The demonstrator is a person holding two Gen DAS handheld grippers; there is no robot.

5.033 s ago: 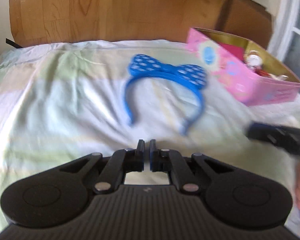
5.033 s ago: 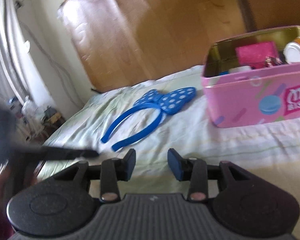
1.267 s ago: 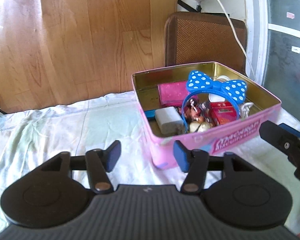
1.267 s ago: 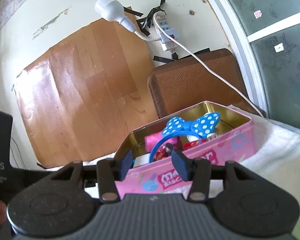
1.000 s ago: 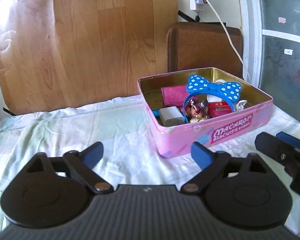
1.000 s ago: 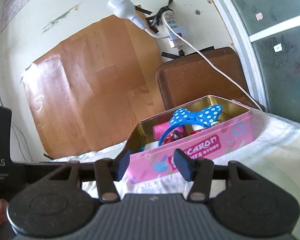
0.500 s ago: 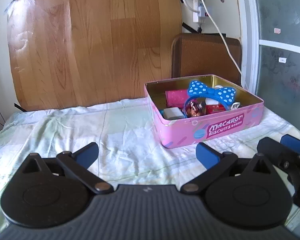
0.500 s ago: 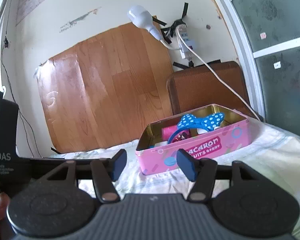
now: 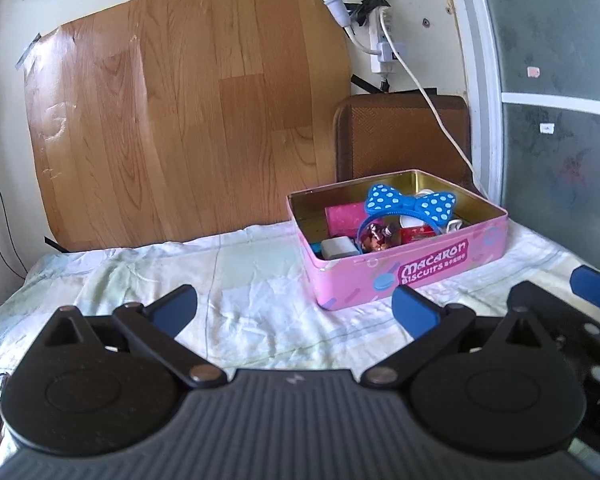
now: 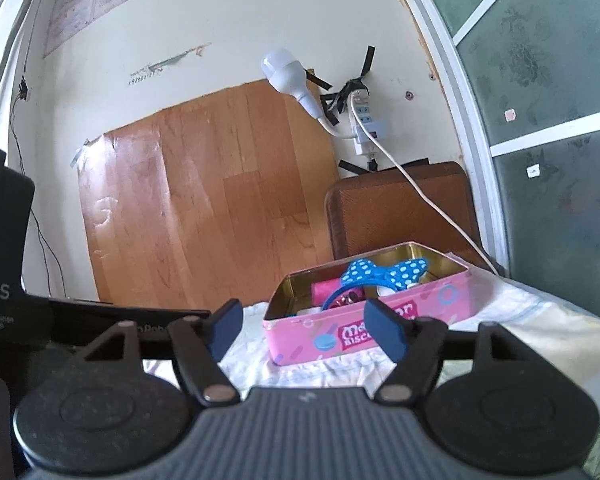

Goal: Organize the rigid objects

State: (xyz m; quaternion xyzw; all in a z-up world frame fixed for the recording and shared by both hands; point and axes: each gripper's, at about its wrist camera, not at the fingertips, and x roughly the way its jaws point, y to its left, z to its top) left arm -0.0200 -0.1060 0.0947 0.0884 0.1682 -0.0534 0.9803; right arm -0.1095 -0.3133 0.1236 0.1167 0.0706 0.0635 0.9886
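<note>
I take the pink biscuit tin (image 9: pixel 410 276) as my landmark: it sits on the pale bedsheet (image 9: pixel 240 280), lid off, in front of the brown cushion (image 9: pixel 400 136) and the wood-pattern panel (image 9: pixel 188 108). The blue polka-dot bow headband (image 9: pixel 410 205) lies inside the tin, its bow raised above the rim, on top of a pink box (image 9: pixel 344 218), a grey block (image 9: pixel 336 247) and other small items. My left gripper (image 9: pixel 294 306) hangs well short of the tin, jaws spread wide with nothing between them. My right gripper (image 10: pixel 302 326) is also back from the tin; its jaws have just been opening and are empty.
</note>
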